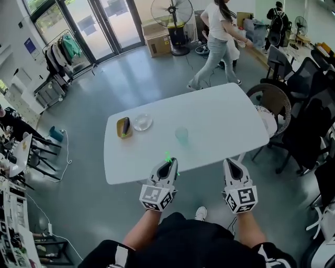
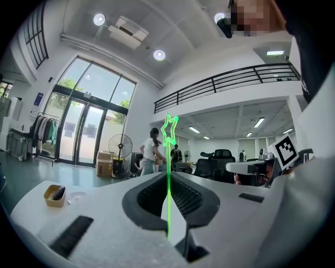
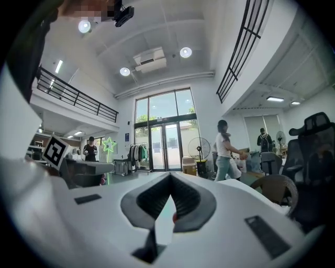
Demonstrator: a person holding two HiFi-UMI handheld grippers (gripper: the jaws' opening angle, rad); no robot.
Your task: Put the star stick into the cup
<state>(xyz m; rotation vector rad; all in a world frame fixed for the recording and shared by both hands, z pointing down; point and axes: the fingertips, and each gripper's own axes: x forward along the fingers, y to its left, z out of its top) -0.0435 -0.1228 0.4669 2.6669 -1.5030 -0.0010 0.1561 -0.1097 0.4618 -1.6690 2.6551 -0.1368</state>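
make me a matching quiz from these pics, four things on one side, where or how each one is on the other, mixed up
1 star stick
2 cup
3 glass dish
4 right claw

a shut, holding nothing
b alone near the middle of the table
c beside the yellow tray
d gripped in the left claw

Pairs: 1-d, 2-b, 3-c, 4-a

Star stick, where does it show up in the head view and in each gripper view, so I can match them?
Head view: lower middle, the star stick pokes up from the left tongs at the table's near edge.
Left gripper view: centre, upright, pinched in the tongs.
Right gripper view: small, at left.
Shared landmark: the standing fan.
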